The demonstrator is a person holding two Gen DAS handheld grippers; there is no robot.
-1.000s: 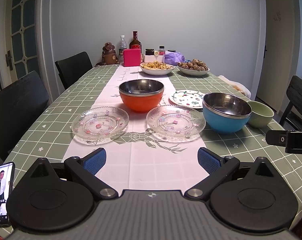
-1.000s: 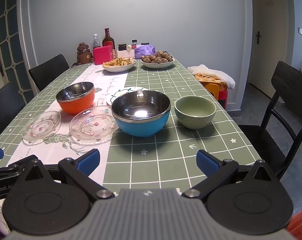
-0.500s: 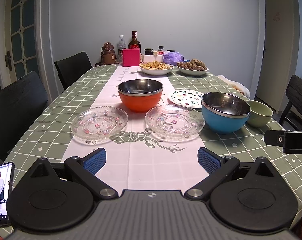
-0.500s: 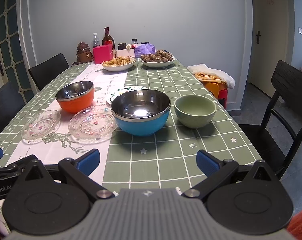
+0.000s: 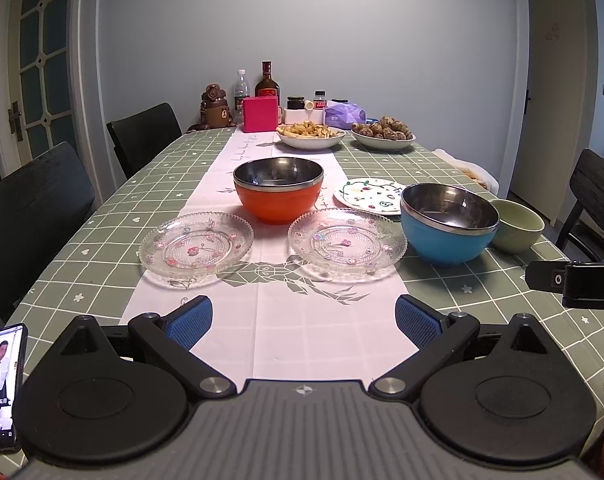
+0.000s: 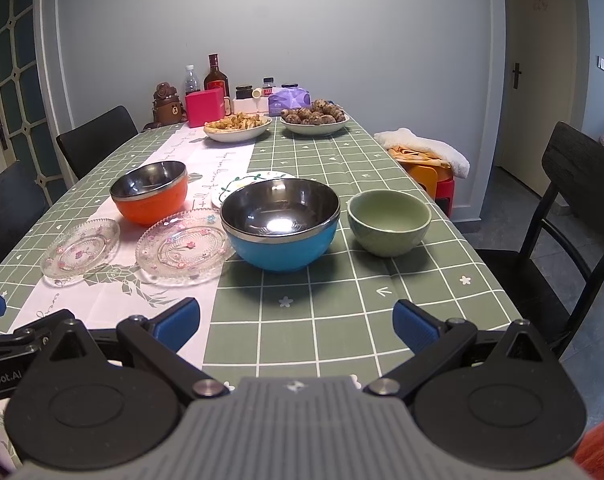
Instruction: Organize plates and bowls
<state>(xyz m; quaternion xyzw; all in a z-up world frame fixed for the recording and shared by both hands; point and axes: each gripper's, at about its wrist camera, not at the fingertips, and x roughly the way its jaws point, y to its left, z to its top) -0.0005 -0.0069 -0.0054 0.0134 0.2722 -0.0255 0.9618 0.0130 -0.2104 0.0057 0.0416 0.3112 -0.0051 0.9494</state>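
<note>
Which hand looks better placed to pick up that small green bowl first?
Probably the right tool: open and empty, it faces the green bowl just beyond the blue bowl. From the left tool, also open, that bowl sits far off, behind the blue one.

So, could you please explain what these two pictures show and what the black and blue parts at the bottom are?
There is no robot here: a person holds a two-finger gripper in each hand, and a wide-angle camera on each one looks forward along its fingers. One picture comes from the left gripper, the other from the right gripper. The blue pads are the tips of their jaws; both stand wide open and hold nothing.

On the green checked table lie two glass plates, an orange bowl, a blue bowl, a green bowl and a painted plate. Two dishes of food and some bottles stand at the far end. A phone lies at the near left edge.
</note>
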